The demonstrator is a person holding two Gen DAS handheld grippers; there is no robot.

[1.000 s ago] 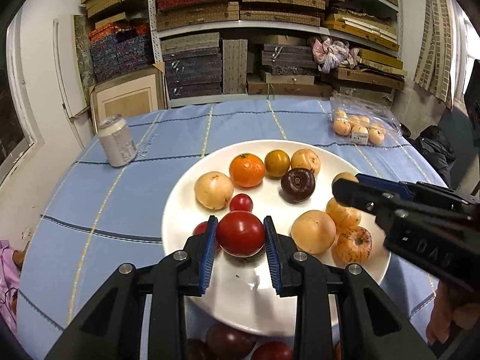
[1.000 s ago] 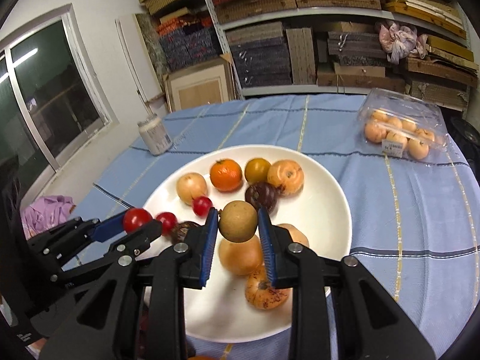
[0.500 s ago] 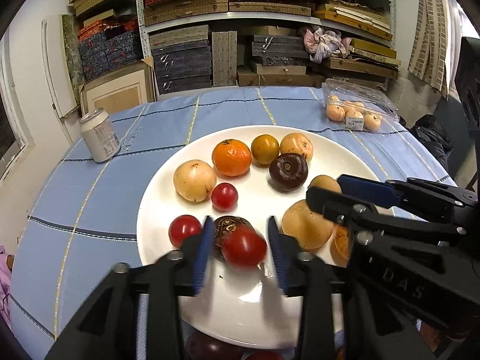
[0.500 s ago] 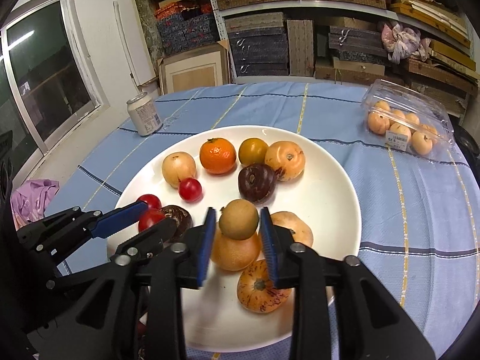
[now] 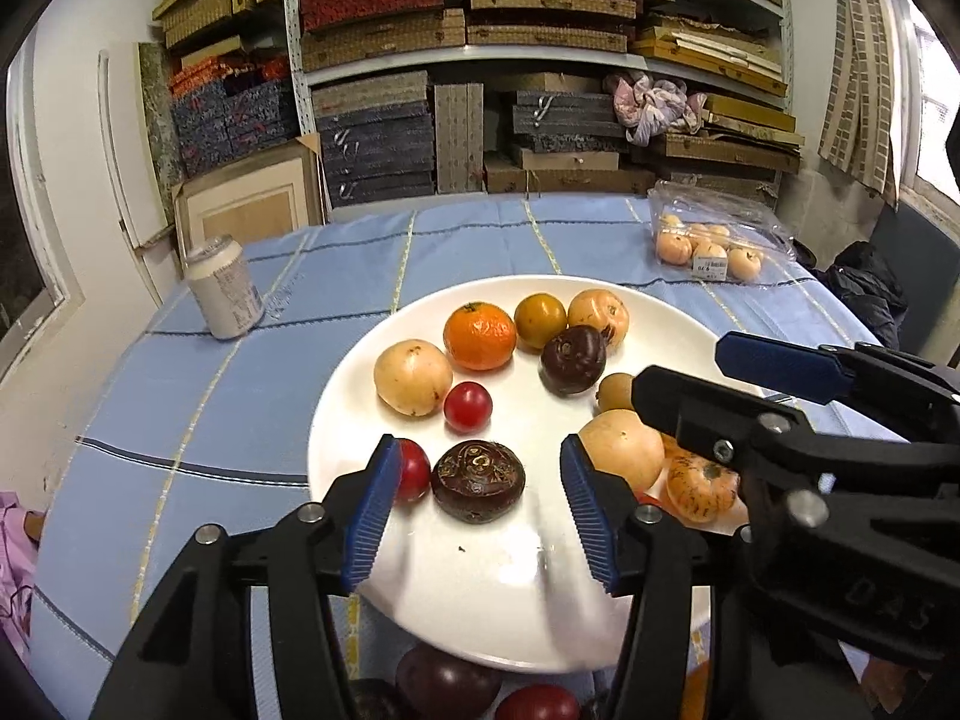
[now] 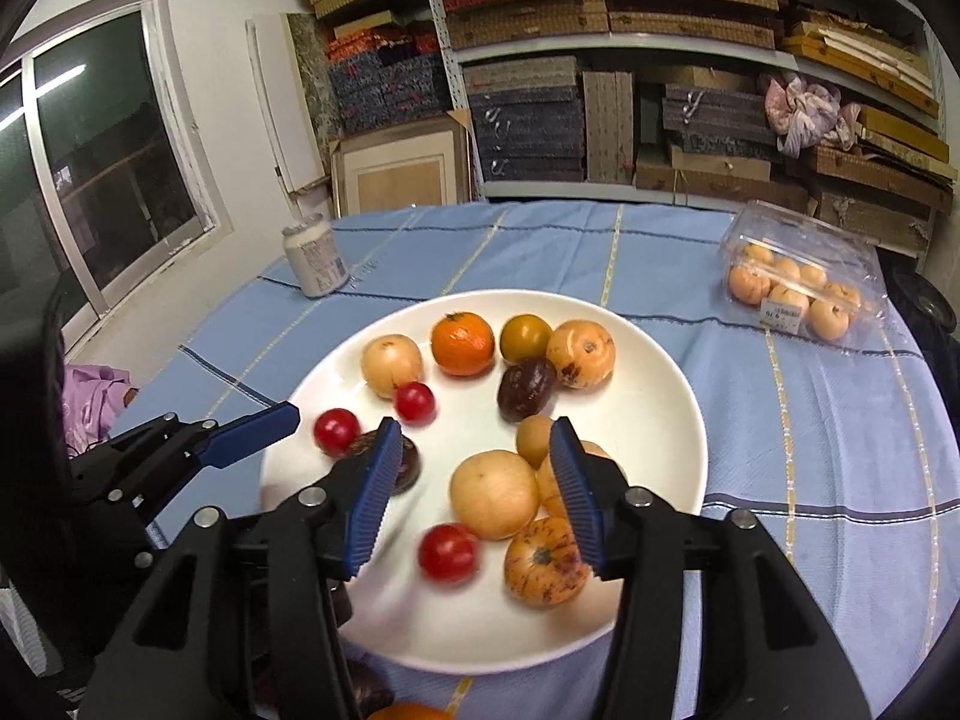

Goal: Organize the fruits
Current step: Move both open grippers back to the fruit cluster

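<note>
A white plate point(image 5: 600, 612) on the blue cloth carries several fruits. My left gripper point(image 5: 480, 450) hovers over its near side with jaws opening. A dark wrinkled fruit point(image 5: 478, 480) lies on the plate between the pads, untouched. A red tomato point(image 6: 447, 552), blurred, sits loose near the plate's front. My right gripper point(image 6: 474, 429) is also opening with nothing gripped. A small brown fruit point(image 6: 534, 438) rests beside its right finger, against a pale round fruit point(image 6: 493, 495). In the left wrist view the right gripper point(image 5: 681, 366) reaches in from the right.
A mandarin point(image 5: 480, 336), a dark purple fruit point(image 5: 573, 359) and cherry tomatoes point(image 5: 468, 407) lie further back on the plate. A can point(image 5: 223, 288) stands at the far left, a clear fruit box point(image 5: 711, 240) at the far right. More fruits point(image 5: 447, 684) lie below the plate's near rim.
Both grippers have gone from shut to open. The left let go of the red tomato, which rolled to the right. The right let go of the small brown fruit, which now rests on the plate.
</note>
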